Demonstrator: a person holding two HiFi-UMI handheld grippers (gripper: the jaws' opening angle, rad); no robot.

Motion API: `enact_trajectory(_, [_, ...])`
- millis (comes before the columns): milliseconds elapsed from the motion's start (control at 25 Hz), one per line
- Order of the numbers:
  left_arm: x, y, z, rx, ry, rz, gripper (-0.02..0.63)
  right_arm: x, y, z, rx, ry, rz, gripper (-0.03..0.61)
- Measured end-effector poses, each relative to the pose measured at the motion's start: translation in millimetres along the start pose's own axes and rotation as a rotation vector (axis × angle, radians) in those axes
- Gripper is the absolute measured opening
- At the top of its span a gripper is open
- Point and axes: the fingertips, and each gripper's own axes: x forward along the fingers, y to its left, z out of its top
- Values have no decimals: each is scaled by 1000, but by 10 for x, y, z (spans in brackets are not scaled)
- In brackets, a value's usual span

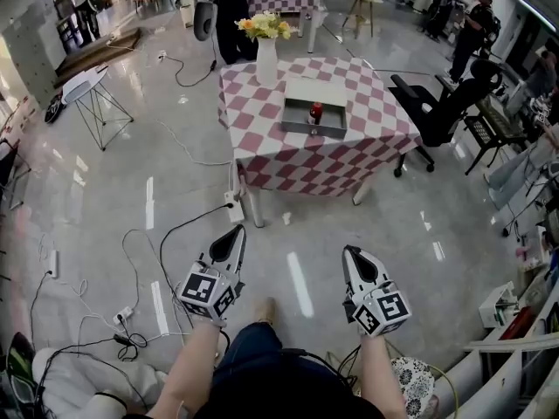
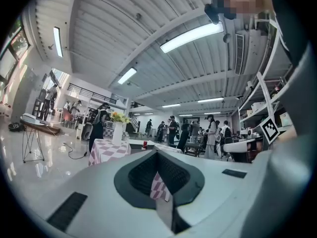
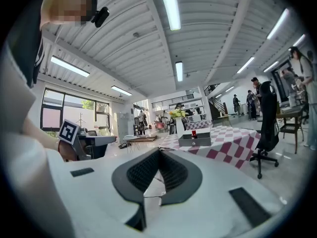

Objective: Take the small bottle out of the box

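The small bottle (image 1: 316, 112), dark with a red top, stands upright in an open grey box (image 1: 301, 127) on a table with a red-and-white checked cloth (image 1: 262, 160), well ahead of me. Both grippers hang low over the floor, far short of the table. My left gripper (image 1: 239, 230) and right gripper (image 1: 349, 251) are shut and hold nothing. In the left gripper view the closed tips (image 2: 157, 153) point toward the distant table, where the bottle (image 2: 144, 144) shows as a red speck. The right gripper view shows its closed tips (image 3: 159, 151) below the box (image 3: 194, 141) and bottle (image 3: 193, 134).
A white vase of flowers (image 1: 265, 55) stands on the table behind the box. A black office chair (image 1: 441, 103) sits right of the table. Cables (image 1: 166, 234) and a power strip (image 1: 232, 204) lie on the glossy floor; a folding stand (image 1: 92, 94) is far left. People stand at the back.
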Motion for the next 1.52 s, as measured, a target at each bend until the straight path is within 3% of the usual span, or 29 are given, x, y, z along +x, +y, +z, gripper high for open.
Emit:
enact_trajectory(680, [1331,868,116,27,17,-114,2,1327,-539,103,24,-3,-81,3])
enact_trajectory(1080, [1530,1106,-55,-14,34,-141,2,1555,-642,35,71,5,-129,3])
enact_trajectory(1520, [1679,1463,-245,-46,64,-81,2,1984,-831,-91,112,22,-110,5])
